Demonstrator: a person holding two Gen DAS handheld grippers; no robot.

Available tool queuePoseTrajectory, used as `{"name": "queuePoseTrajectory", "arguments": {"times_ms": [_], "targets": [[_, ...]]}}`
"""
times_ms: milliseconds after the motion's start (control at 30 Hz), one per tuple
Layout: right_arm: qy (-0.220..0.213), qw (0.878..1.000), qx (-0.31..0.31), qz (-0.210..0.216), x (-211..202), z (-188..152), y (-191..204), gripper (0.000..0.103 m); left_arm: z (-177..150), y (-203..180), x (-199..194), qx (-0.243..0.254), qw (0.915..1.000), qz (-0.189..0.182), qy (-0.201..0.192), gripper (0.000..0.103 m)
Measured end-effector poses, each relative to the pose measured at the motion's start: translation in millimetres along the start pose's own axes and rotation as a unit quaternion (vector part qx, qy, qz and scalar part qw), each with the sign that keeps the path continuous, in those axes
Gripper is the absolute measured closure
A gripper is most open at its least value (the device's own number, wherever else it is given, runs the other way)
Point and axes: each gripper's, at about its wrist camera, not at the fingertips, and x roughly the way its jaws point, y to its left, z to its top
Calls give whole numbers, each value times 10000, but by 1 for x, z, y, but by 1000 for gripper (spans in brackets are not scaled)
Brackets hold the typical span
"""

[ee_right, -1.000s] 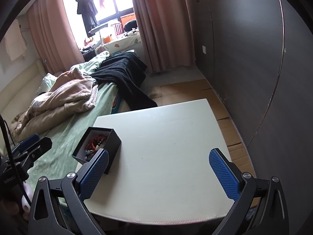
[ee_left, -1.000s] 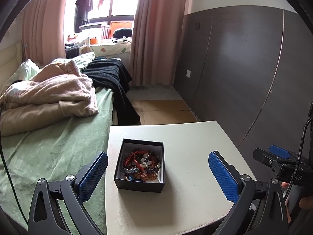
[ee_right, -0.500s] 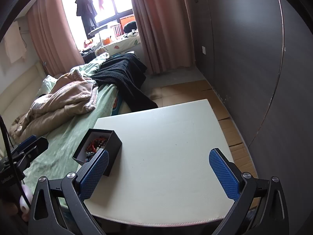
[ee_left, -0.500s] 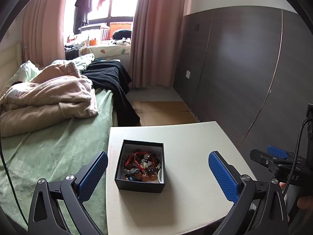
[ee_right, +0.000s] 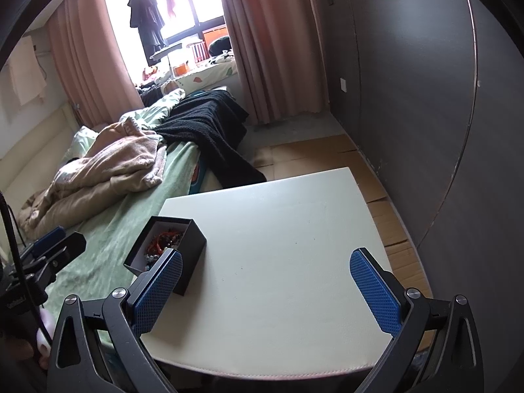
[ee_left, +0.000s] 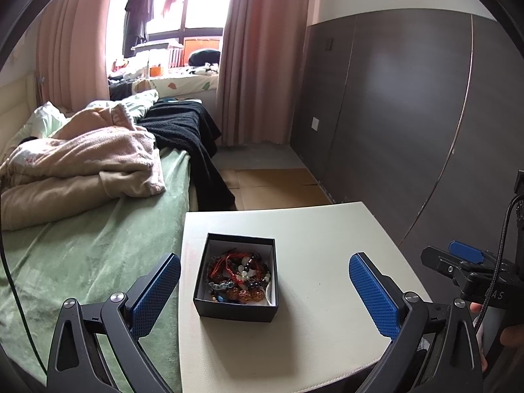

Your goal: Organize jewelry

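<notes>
An open black box (ee_left: 236, 308) with a white lining sits on the left part of a cream table (ee_left: 321, 255). It holds a tangle of beaded bracelets (ee_left: 240, 276) in red, amber and blue. My left gripper (ee_left: 264, 290) is open and empty, held above the table's near edge with the box between its fingers in view. My right gripper (ee_right: 266, 286) is open and empty over the near middle of the table (ee_right: 288, 229); the box (ee_right: 193, 252) lies just beyond its left finger (ee_right: 157, 294). Each gripper shows at the edge of the other's view.
A bed with a green cover (ee_left: 82, 255), a beige blanket (ee_left: 82, 163) and a black throw (ee_left: 190, 131) adjoins the table's left side. A dark panelled wall (ee_left: 409, 114) stands to the right. Cardboard sheets (ee_left: 278, 186) lie on the floor beyond the table.
Both grippers have drifted slightly; the box sits a little lower and nearer in both views. Both stay open and empty.
</notes>
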Motion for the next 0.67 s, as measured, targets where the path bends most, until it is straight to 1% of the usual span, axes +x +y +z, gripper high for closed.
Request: {"name": "queuePoseTrajectory", "arguments": {"times_ms": [200,500,667], "targets": [[17,9999,66,92,-2,-1,-2,0,0,1,-1,-18,10000,2,4,1],[14,10000,68,56,-3,-1,-3,0,-1,-2,-1,-4,10000,-26,-10,1],[39,9998,142,140,-2,-1,-3,0,-1,-5,2,50,10000,-46,40,1]]}}
